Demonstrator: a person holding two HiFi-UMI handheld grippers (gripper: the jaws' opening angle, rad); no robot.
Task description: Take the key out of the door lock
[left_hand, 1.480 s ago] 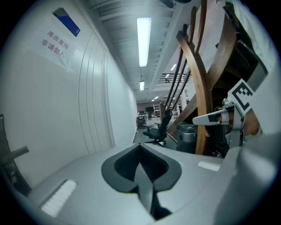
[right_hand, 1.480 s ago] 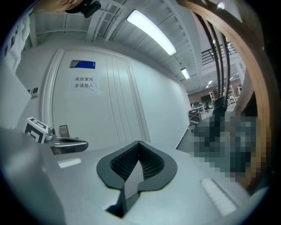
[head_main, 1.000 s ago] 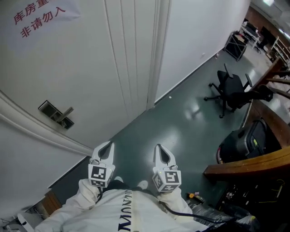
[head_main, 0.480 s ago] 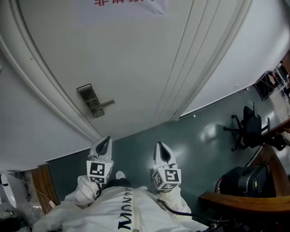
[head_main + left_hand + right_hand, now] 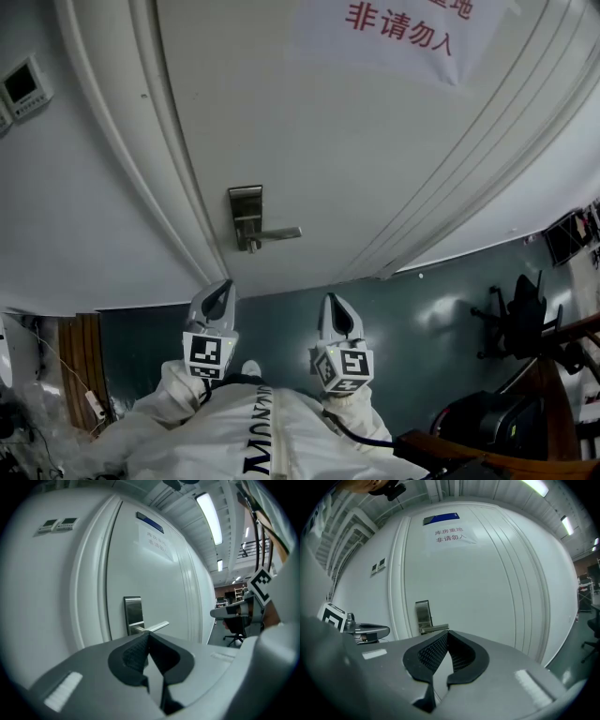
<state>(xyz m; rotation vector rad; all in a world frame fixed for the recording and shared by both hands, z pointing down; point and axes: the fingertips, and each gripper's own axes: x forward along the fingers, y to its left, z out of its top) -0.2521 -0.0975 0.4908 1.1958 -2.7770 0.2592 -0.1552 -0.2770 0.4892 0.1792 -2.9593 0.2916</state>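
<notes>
One door [image 5: 309,141] bore one lock plate [image 5: 246,208], its long axis upright. One lever [image 5: 278,232] pointed level from the plate, toward the right gripper's side. Any key at the plate was too small to tell. Two grippers, left [image 5: 217,302] and right [image 5: 334,314], hung below the plate, well apart from it, both clenched on nothing.

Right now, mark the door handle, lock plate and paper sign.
door handle [image 5: 279,232], head view, middle of the lever.
lock plate [image 5: 246,204], head view, upper part of the metal plate.
paper sign [image 5: 403,33], head view, among the red print.
</notes>
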